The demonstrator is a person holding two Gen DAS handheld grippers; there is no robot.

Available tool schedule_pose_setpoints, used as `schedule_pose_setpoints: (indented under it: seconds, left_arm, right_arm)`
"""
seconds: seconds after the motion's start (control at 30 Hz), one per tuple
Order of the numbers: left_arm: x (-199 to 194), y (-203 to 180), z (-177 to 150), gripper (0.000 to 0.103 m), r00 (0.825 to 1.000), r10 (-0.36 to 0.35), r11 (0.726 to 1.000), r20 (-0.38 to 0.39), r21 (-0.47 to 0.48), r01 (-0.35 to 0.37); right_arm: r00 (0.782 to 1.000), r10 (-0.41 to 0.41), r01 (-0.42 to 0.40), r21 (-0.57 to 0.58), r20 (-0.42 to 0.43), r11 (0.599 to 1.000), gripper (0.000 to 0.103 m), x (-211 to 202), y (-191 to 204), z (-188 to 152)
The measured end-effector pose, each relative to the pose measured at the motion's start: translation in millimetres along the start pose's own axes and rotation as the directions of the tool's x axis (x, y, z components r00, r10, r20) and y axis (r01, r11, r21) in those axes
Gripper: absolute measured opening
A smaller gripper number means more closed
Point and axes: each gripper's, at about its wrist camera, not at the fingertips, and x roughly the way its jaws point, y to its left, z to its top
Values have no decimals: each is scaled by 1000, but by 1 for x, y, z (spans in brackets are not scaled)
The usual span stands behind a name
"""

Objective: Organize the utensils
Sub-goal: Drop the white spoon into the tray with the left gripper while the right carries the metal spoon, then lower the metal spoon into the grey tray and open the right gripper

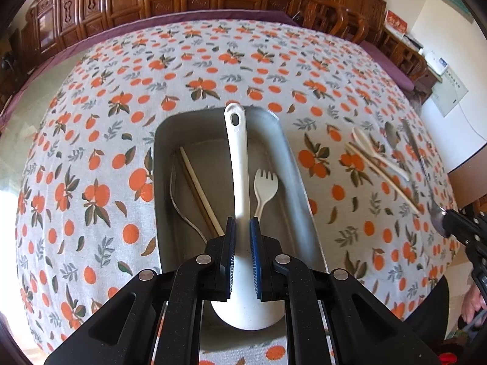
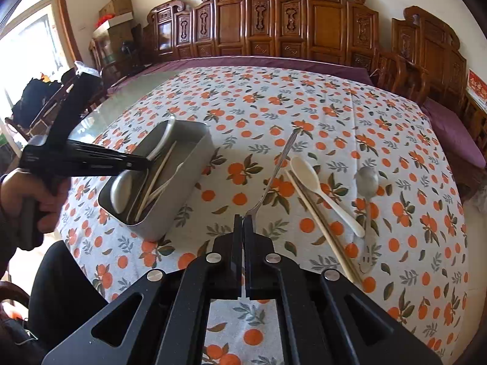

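My left gripper [image 1: 242,222] is shut on a big white serving spoon [image 1: 236,158], gripping its handle just above the bowl. The spoon hangs over the metal tray [image 1: 158,182], handle pointing away. In the right wrist view the same left gripper [image 2: 143,164] reaches over the tray [image 2: 182,188]. Inside lie a white fork [image 1: 266,182], chopsticks [image 1: 197,188] and a metal utensil [image 1: 176,200]. My right gripper [image 2: 243,217] is shut on the head of a long metal utensil [image 2: 278,164]. Beside it lie a white spoon [image 2: 316,188], a chopstick pair [image 2: 322,228] and a metal spoon [image 2: 366,182].
An orange-print tablecloth [image 2: 274,106] covers the table, with a purple cloth [image 2: 450,127] showing at the far and right edges. Carved wooden chairs [image 2: 264,21] line the far side. A hand [image 2: 27,194] holds the left gripper at the near left.
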Motion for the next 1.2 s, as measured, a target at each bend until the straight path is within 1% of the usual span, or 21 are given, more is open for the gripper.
schedule_pose_setpoints:
  seconds: [0.13, 0.43, 0.5, 0.53, 0.57, 0.6, 0.9, 1.1, 1.2]
  left_arm:
    - [11, -3, 0, 8, 1000, 4, 1000, -16, 5, -4]
    - [22, -4, -4, 9, 999, 13, 1000, -41, 6, -13]
    - [21, -2, -6, 10, 999, 10, 1000, -39, -2, -10]
    - [20, -1, -6, 13, 999, 8, 1000, -38, -5, -9]
    - [17, -1, -7, 17, 999, 9, 1000, -33, -7, -10]
    - [14, 0, -8, 18, 1000, 11, 1000, -26, -8, -11]
    - [-22, 16, -19, 21, 999, 27, 999, 34, -27, -26]
    - [-45, 36, -25, 25, 996, 50, 998, 70, -49, -47]
    - [-54, 45, -29, 30, 995, 59, 997, 82, -61, -54]
  right_arm:
    - [1000, 16, -16, -12, -4, 1000, 2, 2, 5, 2]
    - [999, 44, -45, -41, -10, 998, 2, 4, 19, 6]
    - [999, 49, -49, -45, -10, 998, 2, 5, 22, 7]
    - [999, 52, -52, -47, -11, 998, 2, 6, 24, 7]
    - [998, 55, -56, -49, -11, 997, 2, 6, 25, 8]
    - [998, 60, -60, -52, -12, 997, 2, 8, 28, 9]
    - [994, 108, -109, -90, -18, 990, 2, 22, 54, 24]
    - [987, 160, -161, -129, -21, 979, 2, 35, 83, 40]
    - [982, 184, -187, -146, -29, 972, 2, 42, 97, 47]
